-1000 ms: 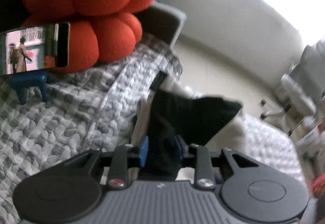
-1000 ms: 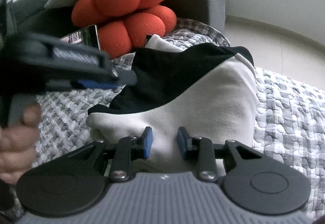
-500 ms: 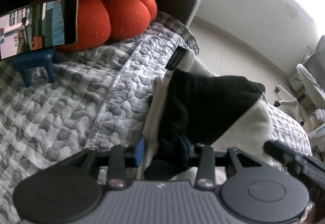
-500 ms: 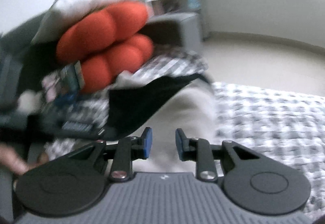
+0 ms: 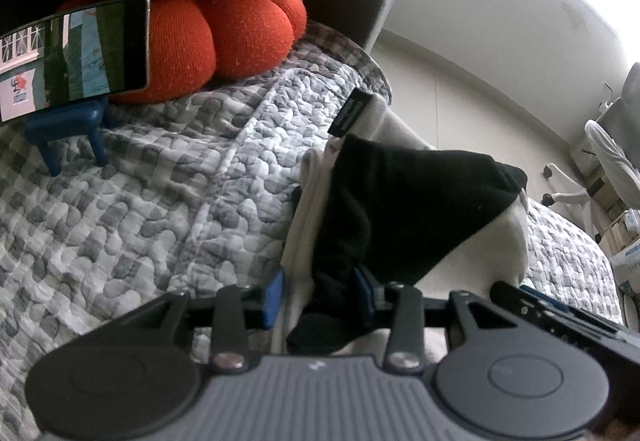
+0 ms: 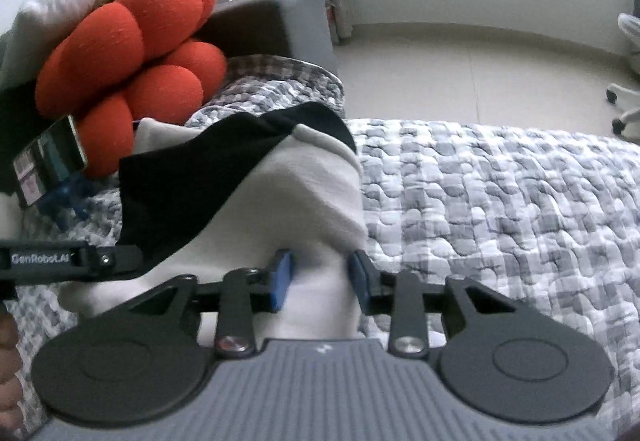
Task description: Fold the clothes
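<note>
garment [image 5: 404, 209] in left hand-held gripper [image 5: 320, 297], quilt [image 5: 140, 209]

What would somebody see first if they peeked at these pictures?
Probably the big puffy orange cushion at the back of the quilt, with a phone propped in front of it, its screen lit. Next, the black and cream garment bunched in the middle of the quilt, with the left gripper and right gripper each around an edge of it.
</note>
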`<state>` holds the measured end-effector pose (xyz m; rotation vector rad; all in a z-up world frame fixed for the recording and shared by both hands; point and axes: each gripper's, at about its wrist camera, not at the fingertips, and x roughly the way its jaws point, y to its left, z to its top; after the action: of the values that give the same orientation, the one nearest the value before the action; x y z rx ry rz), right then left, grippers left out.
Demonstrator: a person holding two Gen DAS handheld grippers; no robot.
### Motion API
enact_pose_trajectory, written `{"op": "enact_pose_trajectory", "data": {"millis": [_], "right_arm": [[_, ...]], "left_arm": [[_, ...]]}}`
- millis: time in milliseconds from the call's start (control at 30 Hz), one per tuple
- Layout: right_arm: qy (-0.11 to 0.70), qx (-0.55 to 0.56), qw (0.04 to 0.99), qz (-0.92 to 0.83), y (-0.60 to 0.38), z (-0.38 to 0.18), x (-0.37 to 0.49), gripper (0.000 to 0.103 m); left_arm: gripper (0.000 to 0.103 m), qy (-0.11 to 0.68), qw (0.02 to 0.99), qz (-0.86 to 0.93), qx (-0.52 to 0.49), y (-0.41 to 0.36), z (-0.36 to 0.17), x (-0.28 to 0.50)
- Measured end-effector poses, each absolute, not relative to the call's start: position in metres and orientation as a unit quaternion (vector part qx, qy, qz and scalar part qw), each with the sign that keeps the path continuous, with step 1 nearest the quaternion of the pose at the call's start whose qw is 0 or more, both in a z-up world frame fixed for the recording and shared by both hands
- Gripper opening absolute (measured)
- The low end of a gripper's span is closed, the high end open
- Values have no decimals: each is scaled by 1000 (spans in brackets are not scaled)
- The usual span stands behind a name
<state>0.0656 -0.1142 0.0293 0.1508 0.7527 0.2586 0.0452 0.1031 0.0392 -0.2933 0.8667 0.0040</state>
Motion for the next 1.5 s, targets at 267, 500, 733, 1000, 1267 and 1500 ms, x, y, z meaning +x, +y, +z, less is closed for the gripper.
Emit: {"op": "enact_pose_trajectory", "data": {"millis": [267, 500, 733, 1000, 1267, 1500], "right_arm": [[314, 101, 936, 123, -126, 45, 61, 37], [270, 92, 947, 148, -114, 55, 73, 37], [315, 62, 938, 131, -96, 44, 111, 38], [331, 54, 933, 129, -98, 33, 121, 38], [321, 33, 938, 124, -91, 33, 116, 38], [315, 25, 941, 119, -87, 32, 112, 38]], "left_arm": [[41, 420, 896, 2, -144, 103, 39, 46], [42, 423, 894, 1, -146, 104, 38, 49], [43, 425, 893, -6, -146, 106, 37, 50], [44, 428, 892, -5, -146, 106, 36, 53], [47, 391, 911, -6, -130, 103, 48, 52], [52, 350, 929, 9, -123, 102, 55, 67]]}}
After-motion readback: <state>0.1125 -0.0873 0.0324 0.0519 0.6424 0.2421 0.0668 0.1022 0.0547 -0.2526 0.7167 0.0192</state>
